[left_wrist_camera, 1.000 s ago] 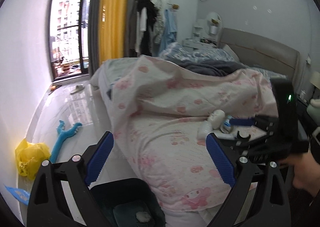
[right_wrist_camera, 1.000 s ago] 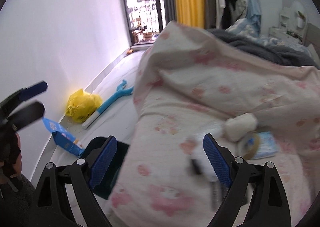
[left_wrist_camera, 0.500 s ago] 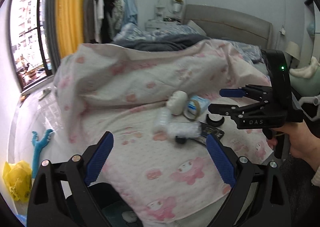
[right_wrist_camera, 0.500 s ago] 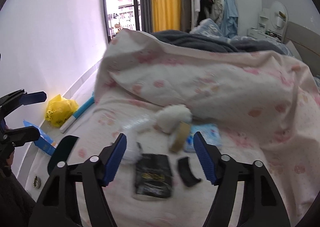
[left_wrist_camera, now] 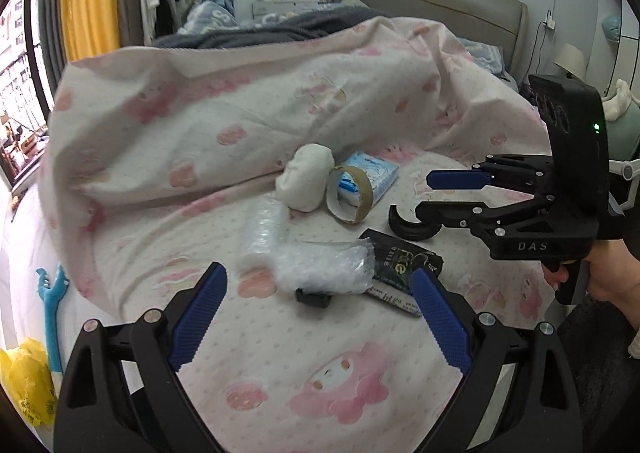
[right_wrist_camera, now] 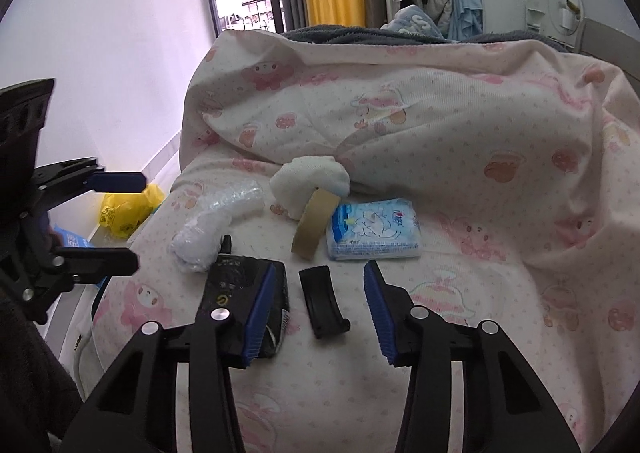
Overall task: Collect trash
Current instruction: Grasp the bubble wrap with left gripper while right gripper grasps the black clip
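Trash lies on the pink-patterned bed sheet [left_wrist_camera: 344, 373]. There is a bubble-wrap roll [left_wrist_camera: 312, 265] [right_wrist_camera: 212, 225], a white wad [left_wrist_camera: 306, 181], a cardboard tape ring [left_wrist_camera: 350, 193] and a blue tissue pack [right_wrist_camera: 372, 229]. A black packet [right_wrist_camera: 236, 277] and a black curved plastic piece [right_wrist_camera: 324, 301] lie nearer. My right gripper [right_wrist_camera: 320, 311] hangs low over the curved piece. Its jaws are closing with the piece between them, and the pads do not touch it. My left gripper [left_wrist_camera: 320, 317] is open and empty, just short of the bubble wrap. Each gripper shows in the other view: right gripper [left_wrist_camera: 424, 195], left gripper [right_wrist_camera: 136, 221].
A bunched pink quilt [left_wrist_camera: 240, 101] rises behind the trash. On the floor to the left are a yellow plastic bag [left_wrist_camera: 28, 381], a blue toy [left_wrist_camera: 52, 305] and a blue box [right_wrist_camera: 70, 241]. A person's hand [left_wrist_camera: 608, 273] holds the right gripper.
Both views have swung from the floor and dark bin onto the trash on the bed and come closer. The right gripper's jaws have narrowed around the curved piece.
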The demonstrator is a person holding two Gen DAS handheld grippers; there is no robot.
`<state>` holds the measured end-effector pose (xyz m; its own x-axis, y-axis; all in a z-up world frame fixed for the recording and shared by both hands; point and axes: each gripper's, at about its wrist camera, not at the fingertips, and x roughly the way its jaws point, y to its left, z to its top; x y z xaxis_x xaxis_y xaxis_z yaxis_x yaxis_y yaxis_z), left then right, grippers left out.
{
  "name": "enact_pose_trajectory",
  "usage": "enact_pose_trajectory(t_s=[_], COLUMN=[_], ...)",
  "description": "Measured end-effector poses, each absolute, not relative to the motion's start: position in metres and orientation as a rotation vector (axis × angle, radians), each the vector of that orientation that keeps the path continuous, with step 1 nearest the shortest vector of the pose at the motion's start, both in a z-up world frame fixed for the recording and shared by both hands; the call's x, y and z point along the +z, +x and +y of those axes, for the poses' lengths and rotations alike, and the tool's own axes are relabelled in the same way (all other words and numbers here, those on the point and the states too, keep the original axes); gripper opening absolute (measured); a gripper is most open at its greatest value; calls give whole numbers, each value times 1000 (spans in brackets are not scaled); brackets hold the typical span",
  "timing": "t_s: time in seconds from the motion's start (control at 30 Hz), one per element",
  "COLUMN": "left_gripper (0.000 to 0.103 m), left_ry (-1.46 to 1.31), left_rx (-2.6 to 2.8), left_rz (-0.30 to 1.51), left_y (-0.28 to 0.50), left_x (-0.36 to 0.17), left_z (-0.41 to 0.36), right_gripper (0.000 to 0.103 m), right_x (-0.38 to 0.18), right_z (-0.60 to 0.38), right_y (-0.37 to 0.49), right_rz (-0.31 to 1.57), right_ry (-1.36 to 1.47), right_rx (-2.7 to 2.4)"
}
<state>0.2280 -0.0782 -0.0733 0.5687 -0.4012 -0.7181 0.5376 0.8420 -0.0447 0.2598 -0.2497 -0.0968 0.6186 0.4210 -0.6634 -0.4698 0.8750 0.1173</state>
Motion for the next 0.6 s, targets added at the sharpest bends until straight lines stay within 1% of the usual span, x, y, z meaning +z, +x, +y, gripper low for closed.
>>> enact_pose_trajectory(t_s=[0.13,0.37,0.47,0.6], left_gripper=[95,94,91,83], left_ry=[190,194,173,141], left_rx=[-566,-565,-568,-576], left_rz=[828,870,883,917], left_y=[238,248,254,262], left_x=[-82,-93,-95,-100], left_z=[-87,-95,-95,-94], right_gripper=[42,42,41,39], right_x=[-105,-111,-117,-122], right_z=[-253,-251,-250,-249], right_y=[265,275,279,282], right_rz=[761,771,784,795], right_ry=[-70,-79,-83,-87], right_rx=[532,571,588,600])
